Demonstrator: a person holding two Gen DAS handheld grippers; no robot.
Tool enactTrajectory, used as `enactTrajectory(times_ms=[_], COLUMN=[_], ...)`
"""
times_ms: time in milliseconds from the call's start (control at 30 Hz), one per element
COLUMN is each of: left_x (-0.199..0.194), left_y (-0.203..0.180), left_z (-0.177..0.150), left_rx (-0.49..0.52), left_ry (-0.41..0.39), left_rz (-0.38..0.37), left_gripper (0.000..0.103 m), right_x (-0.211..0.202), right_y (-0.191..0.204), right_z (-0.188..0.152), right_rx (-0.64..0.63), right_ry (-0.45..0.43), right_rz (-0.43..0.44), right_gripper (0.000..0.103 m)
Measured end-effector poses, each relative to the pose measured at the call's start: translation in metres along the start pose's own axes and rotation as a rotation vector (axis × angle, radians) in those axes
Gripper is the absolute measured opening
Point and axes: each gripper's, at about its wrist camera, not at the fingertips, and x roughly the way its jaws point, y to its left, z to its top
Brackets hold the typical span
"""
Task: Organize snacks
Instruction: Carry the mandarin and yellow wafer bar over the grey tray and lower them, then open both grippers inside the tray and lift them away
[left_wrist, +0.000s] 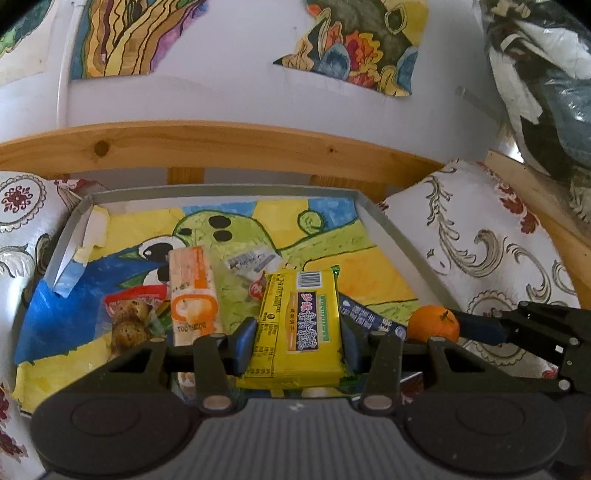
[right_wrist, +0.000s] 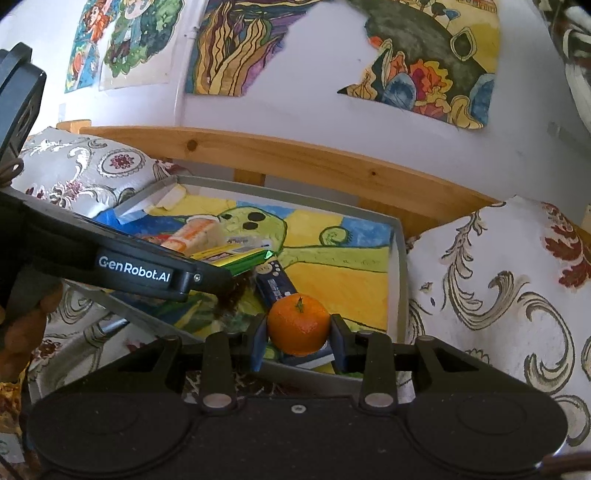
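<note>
Two hand-held grippers are working over a grey tray (left_wrist: 376, 218) that is lying on patterned cushions (left_wrist: 491, 251) against a wooden rail (left_wrist: 229, 144); a painted sheet is lining the tray's floor. The left hand-held gripper (left_wrist: 299, 336) is clamping a yellow biscuit packet (left_wrist: 299, 325) across its width, holding it above the tray's near half. An orange-and-white snack packet (left_wrist: 194, 295) and a clear bag of brown lumps (left_wrist: 129, 325) are lying to its left, and a dark blue packet (left_wrist: 369, 321) is peeking out on its right. The right hand-held gripper (right_wrist: 298, 339) is pinching a small mandarin (right_wrist: 298, 323) over the tray's near right corner. Judging by the closeness, the grippers could be risking a collision. The round fruit may be slipping from the pads or rolling once released, and a harder squeeze could be crushing the biscuits.
</note>
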Motion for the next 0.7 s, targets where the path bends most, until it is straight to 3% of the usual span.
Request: enactTrajectory(times_ms=[333, 400, 500, 700], left_x=[0.007, 0.005, 0.002, -0.014], left_y=[-0.003, -0.004, -0.003, -0.003], left_z=[-0.004, -0.003, -0.002, -0.003], left_rx=[0.008, 0.009, -0.001, -0.007], left_ry=[0.055, 0.061, 0.059, 0.016], left_rz=[0.025, 0.021, 0.013, 0.004], left_gripper=[0.053, 0.055, 0.066, 0.079], right_x=[-0.001, -0.004, -0.008, -0.023], right_y=[0.002, 0.002, 0.003, 0.004], right_z=[-0.005, -0.006, -0.007, -0.011], right_rx=[-0.002, -0.001, 0.002, 0.025], right_ry=[-0.001, -0.012, -0.019, -0.05], right_rz=[-0.015, -0.02, -0.027, -0.051], right_gripper=[0.039, 0.049, 0.057, 0.073])
